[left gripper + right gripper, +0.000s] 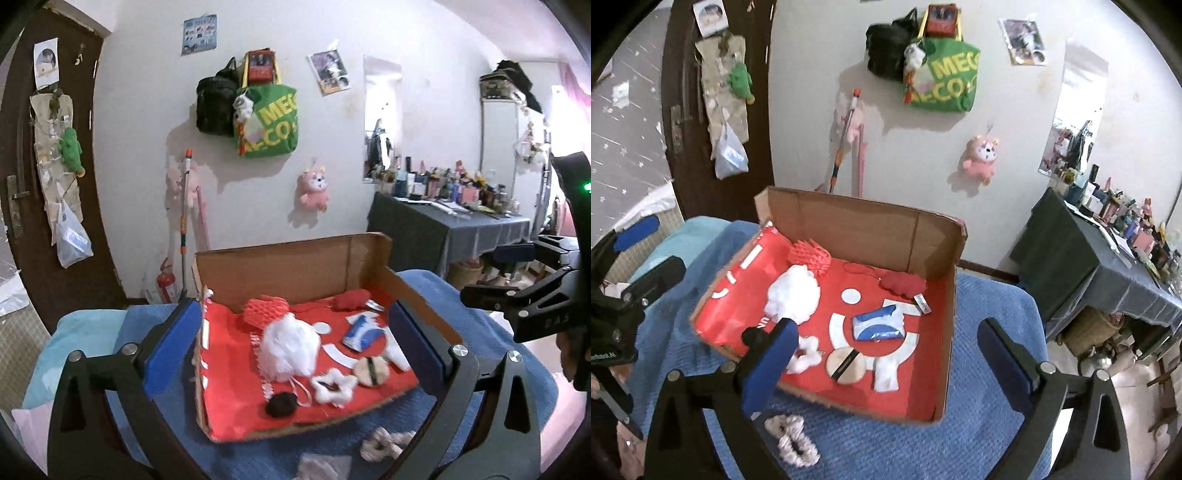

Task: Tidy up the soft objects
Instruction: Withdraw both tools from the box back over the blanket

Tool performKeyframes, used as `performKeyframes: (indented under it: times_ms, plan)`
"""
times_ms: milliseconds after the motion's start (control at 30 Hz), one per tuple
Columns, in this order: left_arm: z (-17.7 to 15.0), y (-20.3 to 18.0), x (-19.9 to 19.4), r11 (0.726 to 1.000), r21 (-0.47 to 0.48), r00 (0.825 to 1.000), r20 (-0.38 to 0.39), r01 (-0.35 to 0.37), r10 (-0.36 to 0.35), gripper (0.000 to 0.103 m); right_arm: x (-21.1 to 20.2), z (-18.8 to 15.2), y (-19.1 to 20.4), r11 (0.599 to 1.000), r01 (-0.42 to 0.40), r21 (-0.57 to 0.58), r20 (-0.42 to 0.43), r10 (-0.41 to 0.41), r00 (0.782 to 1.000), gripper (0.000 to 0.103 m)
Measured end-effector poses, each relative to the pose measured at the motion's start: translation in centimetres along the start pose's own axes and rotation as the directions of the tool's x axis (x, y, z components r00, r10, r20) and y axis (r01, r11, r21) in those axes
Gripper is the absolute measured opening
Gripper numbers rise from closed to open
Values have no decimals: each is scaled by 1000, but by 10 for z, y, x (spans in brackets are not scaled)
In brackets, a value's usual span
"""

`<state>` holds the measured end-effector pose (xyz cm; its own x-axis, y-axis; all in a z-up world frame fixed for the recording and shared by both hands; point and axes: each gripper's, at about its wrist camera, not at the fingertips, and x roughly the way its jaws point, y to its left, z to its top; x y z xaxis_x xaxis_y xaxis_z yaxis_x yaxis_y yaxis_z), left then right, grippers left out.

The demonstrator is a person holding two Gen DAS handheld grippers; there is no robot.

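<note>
While both claws gape empty, left claw (295, 343) fingers partly hide box (295, 266); scrunchie (792, 439) blurred.

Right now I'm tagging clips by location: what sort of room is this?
Probably a lived-in bedroom at home. A pink plush toy and a green tote bag hang on the wall, and a cloth-covered table crowded with bottles stands beside a mirror.

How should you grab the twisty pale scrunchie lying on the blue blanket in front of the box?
Judging by its pose, pinch the scrunchie across its narrow twisted middle, coming straight down from above. It lies flat on the blue blanket outside the cardboard box, with two puffy loops either side of a thin waist, so the open right tool could close there most easily.
</note>
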<state>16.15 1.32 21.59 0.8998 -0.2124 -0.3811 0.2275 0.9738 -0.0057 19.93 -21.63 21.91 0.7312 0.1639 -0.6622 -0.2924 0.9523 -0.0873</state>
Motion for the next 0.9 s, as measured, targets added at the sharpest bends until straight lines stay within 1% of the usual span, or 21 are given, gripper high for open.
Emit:
performKeyframes:
  times_ms: [167,300,400,467,567,700,800,900]
  plan:
    - [-24,-15,-35,999,-15,998,48,34,-33,103,-37,-35,7,1000,4,24,88,-6,996,103]
    - [-47,-21,-59,998,-51,996,80,45,-41,103,-61,-64,14,999,15,41,165,-22,986,103]
    - [-65,-26,-70,999,-48,996,93,11,-6,103,-75,-90,21,997,-2,75,213,-14,977,103]
    - [-77,-29,-76,998,-56,996,92,7,-2,103,-80,-105,27,997,2,78,231,-20,973,103]
    - [-94,-30,-81,997,-73,996,91,2,4,103,-81,-125,36,996,16,86,249,-37,968,103]
    - [-113,-34,-84,997,-74,995,89,-32,39,103,-79,-154,43,991,30,127,265,-63,962,103]
    - [-129,-37,-85,997,-66,994,92,-45,51,103,-76,-173,49,990,55,131,289,-91,953,103]
    - [-150,-40,-81,995,-78,995,80,-54,60,103,-69,-192,53,988,64,142,310,-106,945,103]
